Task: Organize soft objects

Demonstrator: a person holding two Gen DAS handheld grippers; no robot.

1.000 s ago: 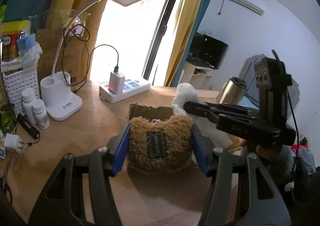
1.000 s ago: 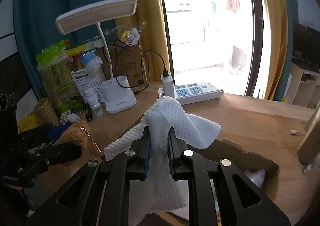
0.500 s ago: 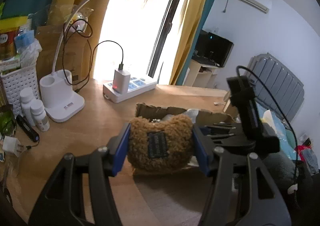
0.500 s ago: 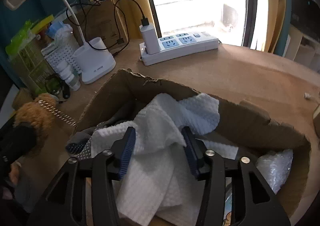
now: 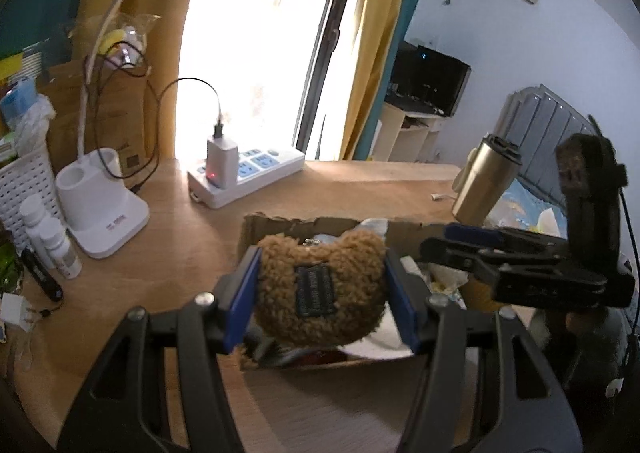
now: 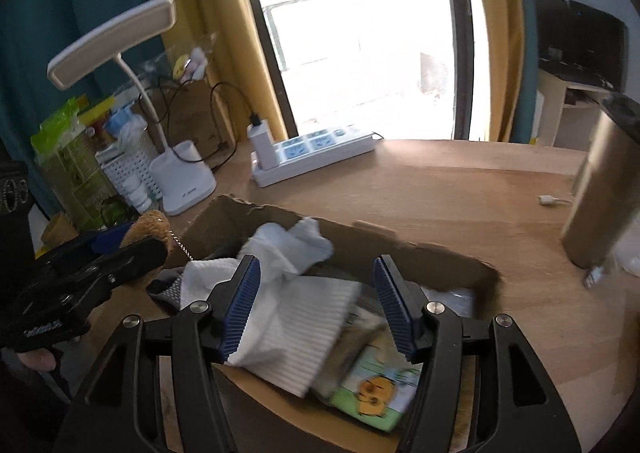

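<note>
Between the left hand-held gripper's (image 5: 320, 293) blue pads, a brown fuzzy pouch (image 5: 320, 293) with a dark patch. Ahead of the right hand-held gripper (image 6: 316, 301), a white waffle-textured cloth (image 6: 288, 313) in a brown cardboard box (image 6: 400, 249).

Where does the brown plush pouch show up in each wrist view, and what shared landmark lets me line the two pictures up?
Left wrist view: the brown plush pouch sits centre frame, clamped between the left tool's blue pads, over the cardboard box.
Right wrist view: the pouch is at the left edge, partly hidden behind the left tool, beside the box.
Shared landmark: the white power strip by the window.
</note>
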